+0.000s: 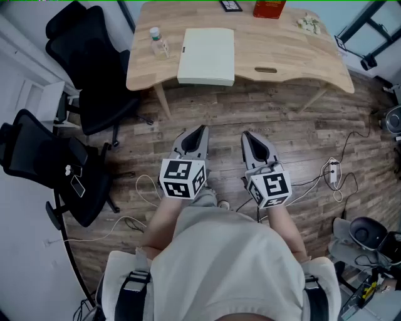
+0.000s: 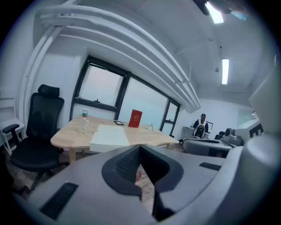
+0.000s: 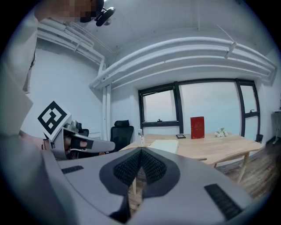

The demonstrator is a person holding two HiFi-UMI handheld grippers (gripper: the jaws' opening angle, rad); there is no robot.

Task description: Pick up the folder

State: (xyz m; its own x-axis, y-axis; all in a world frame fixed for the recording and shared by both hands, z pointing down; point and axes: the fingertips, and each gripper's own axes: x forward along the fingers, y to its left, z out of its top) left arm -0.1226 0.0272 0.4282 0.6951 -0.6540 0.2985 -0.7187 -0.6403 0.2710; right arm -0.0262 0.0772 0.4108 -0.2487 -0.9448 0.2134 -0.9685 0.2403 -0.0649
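Observation:
A cream folder (image 1: 207,55) lies flat on the wooden table (image 1: 282,56), near its front edge and left of centre. Both grippers hover over the floor well short of the table, side by side and pointing toward it. My left gripper (image 1: 200,130) is shut with nothing between its jaws. Nothing is held in my right gripper (image 1: 246,135) either, and it too is shut. In the left gripper view the folder (image 2: 109,135) shows beyond the closed tips (image 2: 140,147). The right gripper view has the folder (image 3: 164,145) far ahead of its closed tips (image 3: 141,150).
On the table stand a clear bottle (image 1: 158,42) left of the folder, a red box (image 1: 269,8), a small dark item (image 1: 230,5) and small pale objects (image 1: 309,24). Two black office chairs (image 1: 94,56) (image 1: 44,163) stand left. Cables and a power strip (image 1: 332,169) lie on the floor.

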